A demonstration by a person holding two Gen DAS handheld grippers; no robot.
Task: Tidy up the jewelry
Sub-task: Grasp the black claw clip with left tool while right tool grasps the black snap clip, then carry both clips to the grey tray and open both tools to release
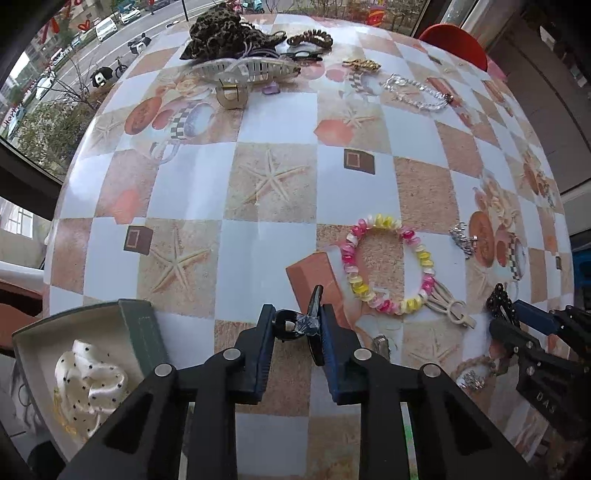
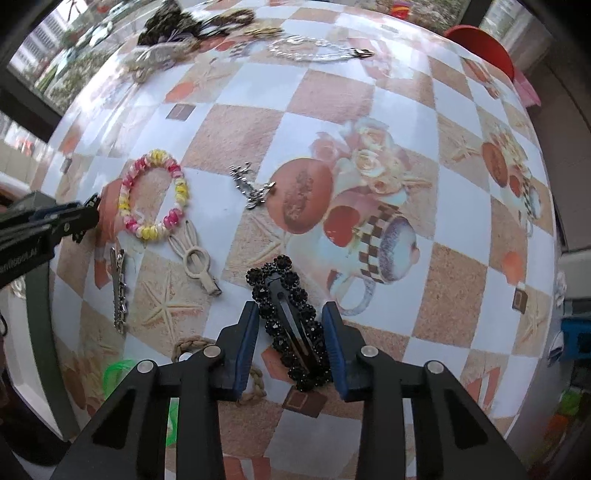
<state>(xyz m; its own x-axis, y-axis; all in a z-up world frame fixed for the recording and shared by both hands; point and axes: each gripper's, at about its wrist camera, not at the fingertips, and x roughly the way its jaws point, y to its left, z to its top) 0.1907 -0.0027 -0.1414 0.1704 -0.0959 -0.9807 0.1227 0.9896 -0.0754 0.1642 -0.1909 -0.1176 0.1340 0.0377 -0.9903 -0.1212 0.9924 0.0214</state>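
My left gripper is shut on a small black hair clip with a silvery part, held just above the table. An open grey-green box with a white polka-dot scrunchie sits at lower left of it. My right gripper has its jaws around a black beaded snap clip that lies on the table; contact is unclear. A pink-and-yellow bead bracelet, a beige bunny clip and a silver clip lie to its left.
A silver charm lies mid-table. At the far edge are a white claw clip, a dark scrunchie, a gold clip and a clear bead bracelet. A red chair stands beyond. A green coil lies near left.
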